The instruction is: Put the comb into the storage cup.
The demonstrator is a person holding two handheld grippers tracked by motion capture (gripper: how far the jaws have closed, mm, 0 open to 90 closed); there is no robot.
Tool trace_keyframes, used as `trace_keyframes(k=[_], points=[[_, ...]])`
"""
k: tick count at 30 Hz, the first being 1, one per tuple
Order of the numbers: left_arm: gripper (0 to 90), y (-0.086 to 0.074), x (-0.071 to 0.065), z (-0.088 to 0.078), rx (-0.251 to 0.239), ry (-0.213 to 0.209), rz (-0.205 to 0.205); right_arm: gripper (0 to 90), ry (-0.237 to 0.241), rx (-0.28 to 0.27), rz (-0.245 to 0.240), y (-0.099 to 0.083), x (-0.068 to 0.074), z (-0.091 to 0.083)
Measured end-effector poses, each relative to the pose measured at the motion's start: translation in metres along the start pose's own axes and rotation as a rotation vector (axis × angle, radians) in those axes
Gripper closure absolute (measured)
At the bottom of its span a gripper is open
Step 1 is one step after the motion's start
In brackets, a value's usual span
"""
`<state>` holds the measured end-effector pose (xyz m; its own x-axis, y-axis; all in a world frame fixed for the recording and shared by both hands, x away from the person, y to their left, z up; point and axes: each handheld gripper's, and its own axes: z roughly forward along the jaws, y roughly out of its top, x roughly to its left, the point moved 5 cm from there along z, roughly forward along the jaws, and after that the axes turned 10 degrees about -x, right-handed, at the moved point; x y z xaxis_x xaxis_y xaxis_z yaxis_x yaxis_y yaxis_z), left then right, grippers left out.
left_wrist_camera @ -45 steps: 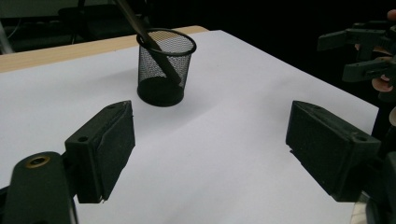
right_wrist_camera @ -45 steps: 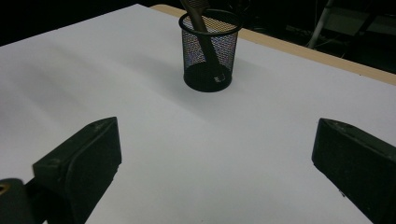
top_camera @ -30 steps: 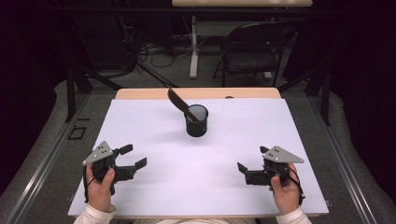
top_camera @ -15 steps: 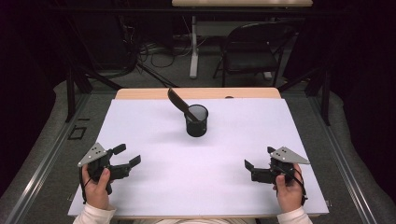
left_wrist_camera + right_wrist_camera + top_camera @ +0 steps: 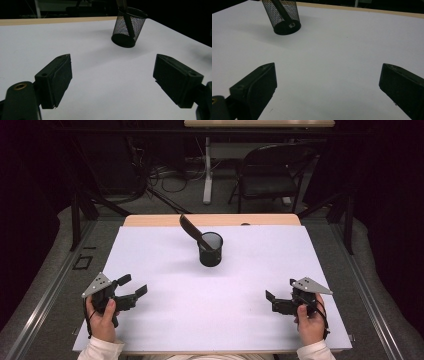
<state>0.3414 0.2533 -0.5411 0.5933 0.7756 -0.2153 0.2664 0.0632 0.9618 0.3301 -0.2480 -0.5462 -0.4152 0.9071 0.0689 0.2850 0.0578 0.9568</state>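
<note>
A black mesh cup (image 5: 210,251) stands upright on the white table (image 5: 250,265), a little behind its middle. A dark flat-bladed utensil (image 5: 190,228) leans out of the cup toward the back left. My left gripper (image 5: 133,285) is held low at the near left, open, nothing between its jaws. My right gripper (image 5: 280,289) is at the near right, also open and empty. Both point inward toward the cup. The left gripper view has the cup (image 5: 128,27) ahead beyond the open left gripper (image 5: 113,75). The right gripper view has the cup (image 5: 284,17) at upper left, past the right gripper (image 5: 329,85).
A bare wooden strip (image 5: 150,220) runs along the table's far edge. Beyond it stand a black chair (image 5: 272,172), a white table leg (image 5: 207,170) and cables on the floor. Grey floor flanks both sides of the table.
Both hands have drifted a little outward and lower toward the table. The jaws stay as wide as before. The cup and utensil have not moved.
</note>
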Motion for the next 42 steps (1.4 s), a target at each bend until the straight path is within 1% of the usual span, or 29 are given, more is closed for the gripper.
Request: trace_keyframes(k=[1, 3, 7, 11, 17, 19, 27, 31, 33, 34, 38, 39, 40, 42], points=[[16.0, -0.001, 0.002, 0.000, -0.001, 0.007, -0.001, 1.2, -0.011, 0.001, 0.008, -0.002, -0.003, 0.001], [16.0, -0.001, 0.004, 0.000, 0.000, 0.012, 0.001, 1.2, -0.013, 0.012, 0.009, -0.004, -0.005, 0.001], [16.0, -0.002, 0.008, -0.001, 0.000, 0.024, -0.002, 1.2, -0.024, 0.014, 0.013, -0.006, -0.009, 0.003], [16.0, -0.004, 0.010, 0.000, 0.003, 0.027, -0.007, 1.2, -0.024, 0.027, 0.022, -0.008, -0.011, 0.003], [16.0, -0.006, 0.012, 0.001, 0.008, 0.031, -0.011, 1.2, -0.027, 0.027, 0.047, -0.010, -0.013, 0.005], [16.0, -0.006, 0.012, 0.001, 0.008, 0.032, -0.011, 1.2, -0.023, 0.034, 0.052, -0.010, -0.014, 0.004], [16.0, -0.007, 0.014, 0.001, 0.017, 0.035, -0.009, 1.2, -0.022, 0.033, 0.061, -0.012, -0.014, 0.006], [16.0, -0.007, 0.014, 0.001, 0.019, 0.035, -0.010, 1.3, -0.022, 0.047, 0.068, -0.013, -0.015, 0.007], [16.0, -0.008, 0.015, 0.001, 0.020, 0.036, -0.010, 1.3, -0.022, 0.037, 0.072, -0.014, -0.015, 0.008], [16.0, -0.008, 0.015, 0.001, 0.020, 0.036, -0.010, 1.3, -0.023, 0.047, 0.069, -0.014, -0.016, 0.008], [16.0, -0.008, 0.015, 0.001, 0.020, 0.036, -0.011, 1.4, -0.023, 0.053, 0.072, -0.015, -0.017, 0.008], [16.0, -0.008, 0.015, 0.001, 0.021, 0.037, -0.012, 1.4, -0.020, 0.057, 0.078, -0.015, -0.017, 0.008], [16.0, -0.008, 0.015, 0.001, 0.021, 0.037, -0.012, 1.4, -0.020, 0.049, 0.085, -0.016, -0.016, 0.009], [16.0, -0.008, 0.015, 0.001, 0.022, 0.037, -0.013, 1.5, -0.019, 0.052, 0.087, -0.017, -0.017, 0.010]])
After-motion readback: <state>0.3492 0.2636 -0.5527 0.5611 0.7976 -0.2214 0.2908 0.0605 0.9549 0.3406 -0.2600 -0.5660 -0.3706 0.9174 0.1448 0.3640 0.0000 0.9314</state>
